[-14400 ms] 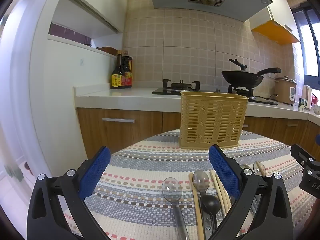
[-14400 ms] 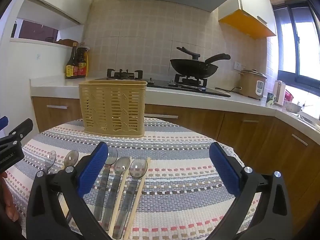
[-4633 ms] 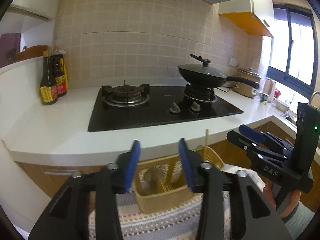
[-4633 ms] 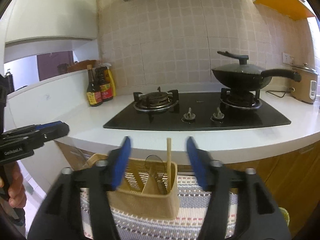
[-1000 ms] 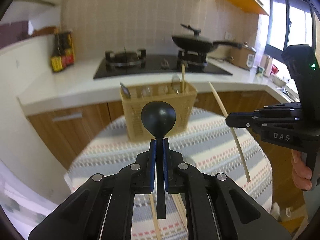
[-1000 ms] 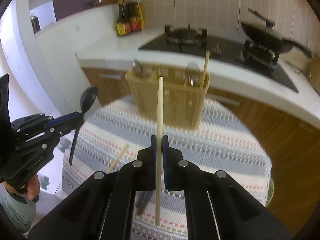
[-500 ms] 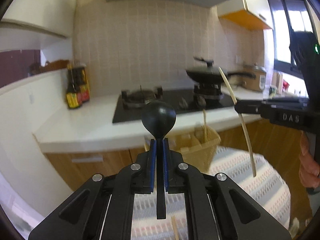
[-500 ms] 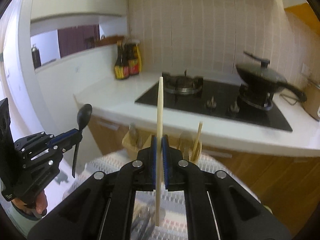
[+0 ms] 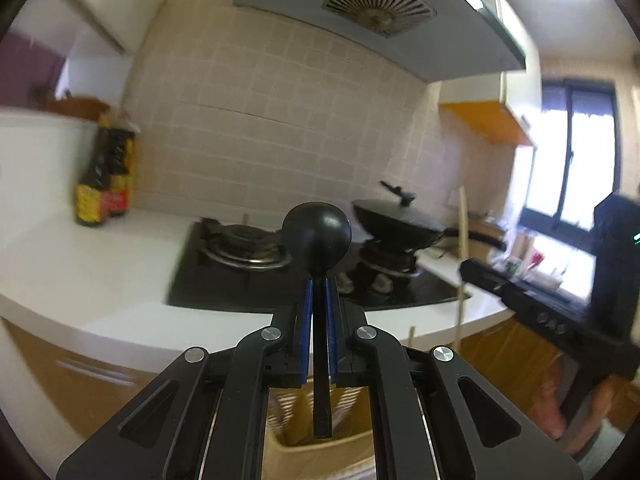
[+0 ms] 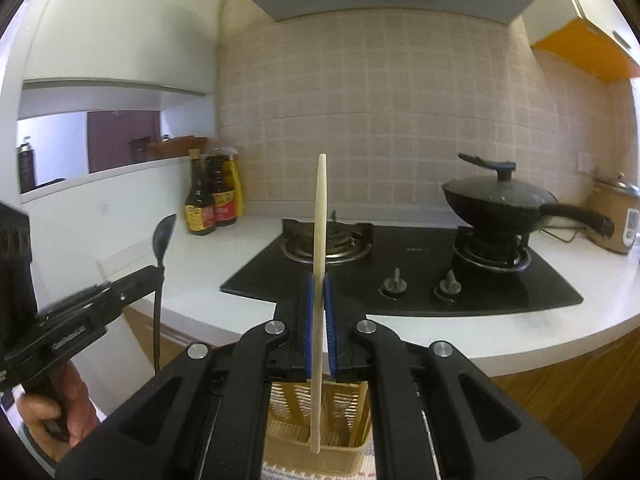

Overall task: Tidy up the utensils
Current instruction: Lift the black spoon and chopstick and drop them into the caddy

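Observation:
My left gripper (image 9: 319,300) is shut on a black spoon (image 9: 317,236), held upright with its bowl up and its handle end over the yellow utensil basket (image 9: 320,456) below. My right gripper (image 10: 319,300) is shut on a pale wooden chopstick (image 10: 320,216), upright, its lower tip above the basket (image 10: 320,424). The left gripper (image 10: 148,276) with the spoon (image 10: 164,232) shows at the left of the right wrist view. The right gripper (image 9: 480,276) with the chopstick (image 9: 463,240) shows at the right of the left wrist view. Another chopstick (image 9: 411,336) sticks up from the basket.
A white counter (image 10: 460,332) with a black gas hob (image 10: 400,272) lies behind the basket. A lidded wok (image 10: 500,204) sits on the right burner, sauce bottles (image 10: 212,200) at the back left, a rice cooker (image 10: 616,220) at far right. A striped tablecloth (image 10: 280,474) shows under the basket.
Both grippers have risen and moved over the basket, each still holding its utensil upright. The table has dropped out of view and the basket now sits directly beneath the fingers.

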A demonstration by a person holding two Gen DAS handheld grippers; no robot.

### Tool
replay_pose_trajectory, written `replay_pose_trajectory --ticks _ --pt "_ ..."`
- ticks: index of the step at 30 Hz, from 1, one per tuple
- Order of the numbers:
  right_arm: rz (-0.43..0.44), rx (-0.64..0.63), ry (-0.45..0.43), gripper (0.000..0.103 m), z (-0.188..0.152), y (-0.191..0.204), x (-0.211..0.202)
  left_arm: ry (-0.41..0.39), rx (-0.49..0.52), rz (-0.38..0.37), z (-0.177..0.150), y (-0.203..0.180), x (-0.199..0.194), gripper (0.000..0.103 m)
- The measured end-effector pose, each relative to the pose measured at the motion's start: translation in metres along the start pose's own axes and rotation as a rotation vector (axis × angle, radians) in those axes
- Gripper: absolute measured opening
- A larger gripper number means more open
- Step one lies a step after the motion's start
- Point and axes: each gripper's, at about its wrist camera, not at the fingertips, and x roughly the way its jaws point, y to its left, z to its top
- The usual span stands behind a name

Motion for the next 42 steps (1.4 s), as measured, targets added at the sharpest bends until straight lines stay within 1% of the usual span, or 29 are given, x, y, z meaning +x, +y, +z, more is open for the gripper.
replay_pose_trajectory --ticks 2,6,12,14,18,22,26,27,28,29,30,33,35,37,38,39,40,41,42 --pt "-0.018 0.008 -0.006 0.004 -0.006 -0.004 0.01 -0.018 -0.034 -0.014 -0.009 0.008 0.009 0.005" --pt "-0.045 0.006 -0.004 0.004 -0.017 -0.008 0.025 -0.043 -0.078 -0.013 -0.026 0.021 0.023 0.005" --pt "-0.056 0.005 0.012 0.004 -0.032 -0.012 0.043 -0.046 -0.093 -0.016 -0.043 0.03 0.035 0.005" --pt "-0.049 0.01 0.016 0.004 -0.036 -0.012 0.045 -0.046 -0.093 -0.03 -0.048 0.031 0.036 0.005" --pt "-0.042 0.006 0.017 0.005 -0.044 -0.011 0.044 -0.04 -0.083 -0.037 -0.055 0.033 0.035 0.005" --pt "-0.03 0.006 0.038 0.005 -0.052 -0.011 0.037 -0.021 -0.077 -0.055 -0.059 0.033 0.029 0.005" --pt "-0.007 0.024 0.074 0.006 -0.059 -0.015 0.024 0.004 -0.069 -0.059 -0.063 0.031 0.017 0.008" --pt "-0.002 0.029 0.083 0.007 -0.059 -0.016 0.022 0.011 -0.071 -0.065 -0.064 0.031 0.014 0.014" --pt "0.01 0.038 0.097 0.008 -0.06 -0.017 0.017 0.015 -0.071 -0.069 -0.064 0.031 0.011 0.017" --pt "0.017 0.044 0.105 0.011 -0.061 -0.018 0.014 0.013 -0.067 -0.059 -0.064 0.03 0.005 0.024" --pt "0.023 0.05 0.115 0.013 -0.061 -0.019 0.01 0.011 -0.063 -0.053 -0.064 0.028 0.0 0.029" --pt "0.041 0.073 0.14 0.014 -0.063 -0.02 -0.006 0.026 -0.071 -0.057 -0.062 0.027 -0.014 0.034" --pt "0.054 0.089 0.155 0.017 -0.065 -0.021 -0.018 0.032 -0.07 -0.054 -0.062 0.025 -0.027 0.036" --pt "0.056 0.095 0.164 0.023 -0.067 -0.019 -0.03 0.033 -0.066 -0.049 -0.061 0.023 -0.036 0.038" --pt "0.056 0.097 0.167 0.029 -0.068 -0.018 -0.034 0.036 -0.066 -0.046 -0.061 0.021 -0.042 0.04" --pt "0.057 0.099 0.17 0.039 -0.068 -0.017 -0.04 0.036 -0.068 -0.045 -0.061 0.02 -0.048 0.041" --pt "0.055 0.1 0.171 0.045 -0.069 -0.016 -0.047 0.037 -0.07 -0.046 -0.061 0.019 -0.053 0.042" --pt "0.054 0.1 0.17 0.049 -0.069 -0.014 -0.052 0.04 -0.072 -0.047 -0.061 0.018 -0.059 0.043" --pt "0.052 0.098 0.177 0.049 -0.07 -0.012 -0.056 0.047 -0.07 -0.046 -0.06 0.016 -0.064 0.043"
